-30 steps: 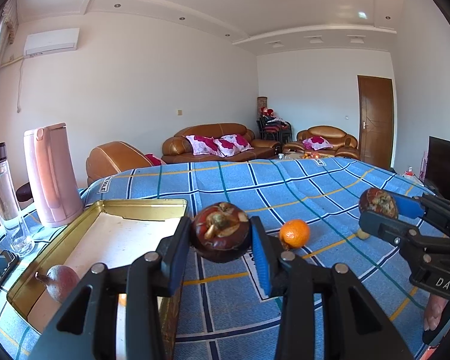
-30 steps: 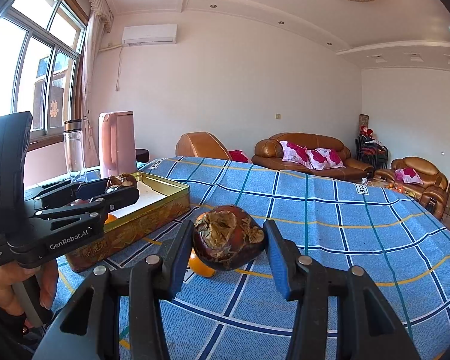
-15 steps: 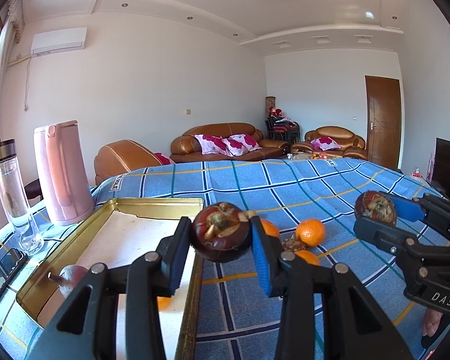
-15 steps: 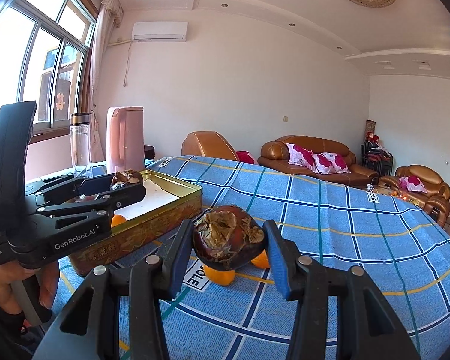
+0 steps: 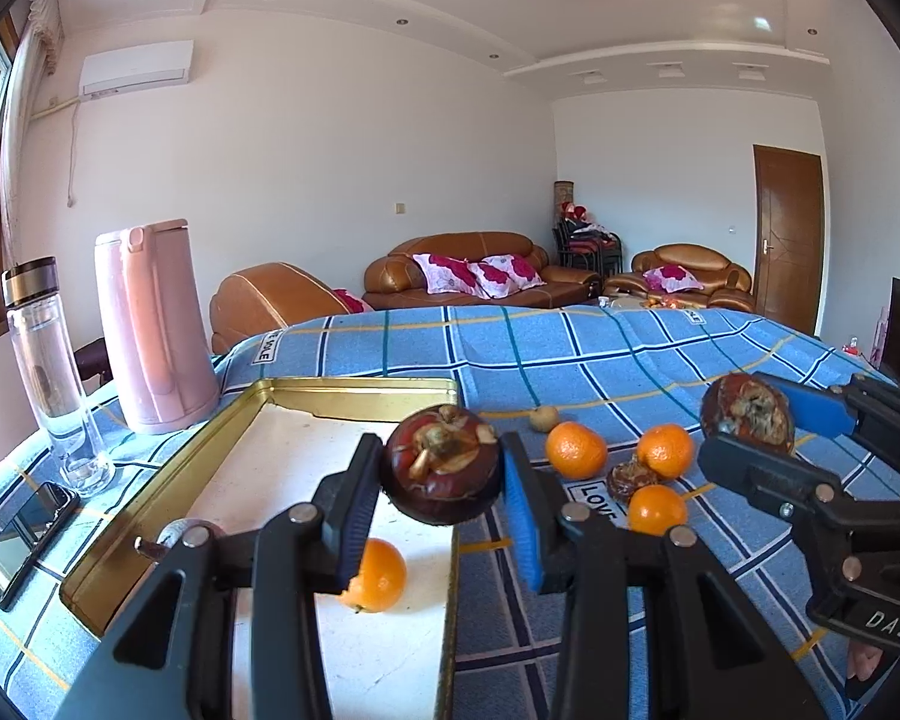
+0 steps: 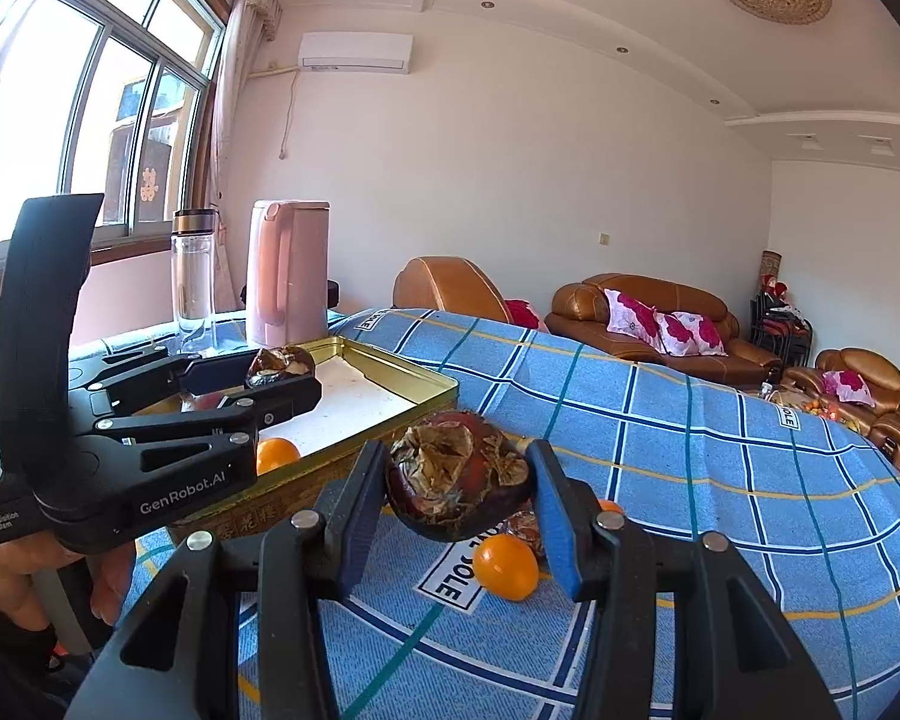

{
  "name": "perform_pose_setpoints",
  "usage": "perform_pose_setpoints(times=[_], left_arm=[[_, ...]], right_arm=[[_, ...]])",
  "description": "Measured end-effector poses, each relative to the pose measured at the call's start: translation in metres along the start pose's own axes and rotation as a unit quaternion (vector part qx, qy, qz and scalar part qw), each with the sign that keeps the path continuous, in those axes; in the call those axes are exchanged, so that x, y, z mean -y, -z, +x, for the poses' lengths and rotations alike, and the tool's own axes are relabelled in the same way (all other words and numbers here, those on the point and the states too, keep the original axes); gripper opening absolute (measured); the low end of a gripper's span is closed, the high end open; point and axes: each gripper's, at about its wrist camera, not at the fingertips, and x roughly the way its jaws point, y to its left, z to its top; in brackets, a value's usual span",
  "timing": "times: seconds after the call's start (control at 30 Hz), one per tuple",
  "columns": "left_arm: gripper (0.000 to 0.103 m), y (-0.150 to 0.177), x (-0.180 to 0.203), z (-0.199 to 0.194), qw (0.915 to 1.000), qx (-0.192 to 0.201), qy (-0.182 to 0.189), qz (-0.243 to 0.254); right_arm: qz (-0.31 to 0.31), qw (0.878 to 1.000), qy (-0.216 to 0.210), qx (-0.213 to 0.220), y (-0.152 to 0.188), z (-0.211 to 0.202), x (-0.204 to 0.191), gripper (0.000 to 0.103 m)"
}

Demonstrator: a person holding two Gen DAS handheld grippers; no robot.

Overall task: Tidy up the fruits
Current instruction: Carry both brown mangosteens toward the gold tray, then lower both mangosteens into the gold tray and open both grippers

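Note:
My left gripper (image 5: 441,474) is shut on a dark mangosteen (image 5: 444,471) and holds it above the right edge of the gold tin tray (image 5: 354,387). The tray holds an orange (image 5: 378,576) and a partly hidden fruit at its near left. My right gripper (image 6: 459,480) is shut on a second mangosteen (image 6: 459,477), held above the blue checked cloth (image 6: 660,420), right of the tray (image 6: 390,360). Three oranges (image 5: 576,450), a brown fruit (image 5: 630,477) and a small pale fruit (image 5: 544,417) lie on the cloth.
A pink kettle (image 5: 150,324) and a clear bottle (image 5: 54,372) stand left of the tray. A phone (image 5: 24,534) lies at the near left. Sofas stand beyond the table.
Both grippers have moved left with their mangosteens. My left one now hangs over the tray's right edge, and more oranges on the cloth have come into view.

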Motion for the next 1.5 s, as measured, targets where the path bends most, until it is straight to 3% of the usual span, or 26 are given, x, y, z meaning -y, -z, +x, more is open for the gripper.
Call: perform_pose_setpoints(times=[0.83, 1.5], left_arm=[[0.041, 0.007, -0.056, 0.007, 0.9977, -0.039, -0.049, -0.023], [0.041, 0.02, -0.078, 0.011, 0.9935, -0.085, -0.076, -0.008]], right_arm=[[-0.023, 0.997, -0.066, -0.014, -0.022, 0.041, -0.055, 0.049], [-0.022, 0.993, -0.107, -0.044, -0.026, 0.071, -0.084, 0.049]])
